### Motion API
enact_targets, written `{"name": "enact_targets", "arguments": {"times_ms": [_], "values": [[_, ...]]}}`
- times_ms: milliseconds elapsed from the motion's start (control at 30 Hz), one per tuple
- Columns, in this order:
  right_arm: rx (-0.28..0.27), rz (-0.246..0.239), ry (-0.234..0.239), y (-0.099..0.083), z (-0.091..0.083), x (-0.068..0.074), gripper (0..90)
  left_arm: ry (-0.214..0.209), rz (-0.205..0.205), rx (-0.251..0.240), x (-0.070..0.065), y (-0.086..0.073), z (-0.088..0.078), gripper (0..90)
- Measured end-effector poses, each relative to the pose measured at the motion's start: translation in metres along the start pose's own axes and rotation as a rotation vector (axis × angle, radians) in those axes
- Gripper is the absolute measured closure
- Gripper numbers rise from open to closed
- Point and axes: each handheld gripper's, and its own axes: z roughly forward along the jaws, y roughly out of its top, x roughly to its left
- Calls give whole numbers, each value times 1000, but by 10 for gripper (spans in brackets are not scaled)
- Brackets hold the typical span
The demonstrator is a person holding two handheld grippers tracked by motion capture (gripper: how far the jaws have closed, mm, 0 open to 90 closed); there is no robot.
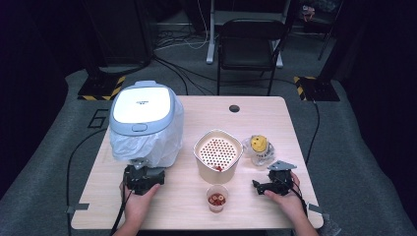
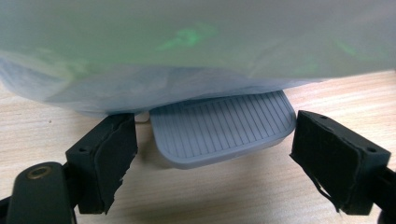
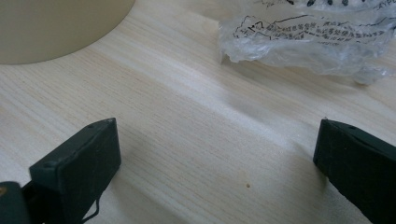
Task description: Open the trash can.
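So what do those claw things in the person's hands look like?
Each is a chunky black tool. The left claw has two square black pads, frayed at the edges, and a black cable trailing back along the forearm. The right claw carries a grey three-cornered plate on top. No sleeves show on the forearms.

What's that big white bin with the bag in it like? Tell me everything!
The bin stands upright at the table's left rear, lid shut. The lid is white with a pale blue-grey rim. A thin clear plastic liner drapes over its sides. A ribbed grey foot pedal sticks out below, between the left hand-held gripper's open jaws, untouched.
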Motion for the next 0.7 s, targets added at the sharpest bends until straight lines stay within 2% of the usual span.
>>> {"name": "enact_targets", "arguments": {"times_ms": [33, 67, 100, 133, 200, 300, 333, 367, 433, 467, 500, 700], "values": [[0, 0, 0, 0, 0, 0, 2, 0, 0, 0, 0, 0, 0, 141], [2, -1, -2, 0, 0, 0, 2, -4, -18, 5, -1, 0, 1, 137], [0, -1, 0, 0, 0, 0, 2, 9, -12, 4, -1, 0, 1, 133], [1, -1, 0, 0, 0, 0, 2, 6, -34, 5, -2, -1, 2, 126], [1, -3, 1, 0, 0, 0, 2, 19, -49, 9, -1, -1, 3, 120], [0, -2, 0, 0, 0, 0, 2, 22, -48, 7, -1, -1, 3, 116], [2, -1, -2, 0, 0, 0, 2, 16, -12, 0, 1, 0, 2, 119], [1, 0, -2, 0, 0, 0, 2, 6, -28, 5, 2, -1, 2, 127], [1, -2, 1, 0, 0, 0, 2, 17, -23, 10, 5, 0, 1, 156], [1, -1, 0, 0, 0, 0, 2, 21, -88, -25, 4, -1, 2, 156], [2, -3, 0, 0, 0, 0, 2, 33, -102, -20, 9, -1, 2, 162], [2, -2, 0, 0, 0, 0, 2, 36, -116, -11, 18, -1, 0, 201]]}}
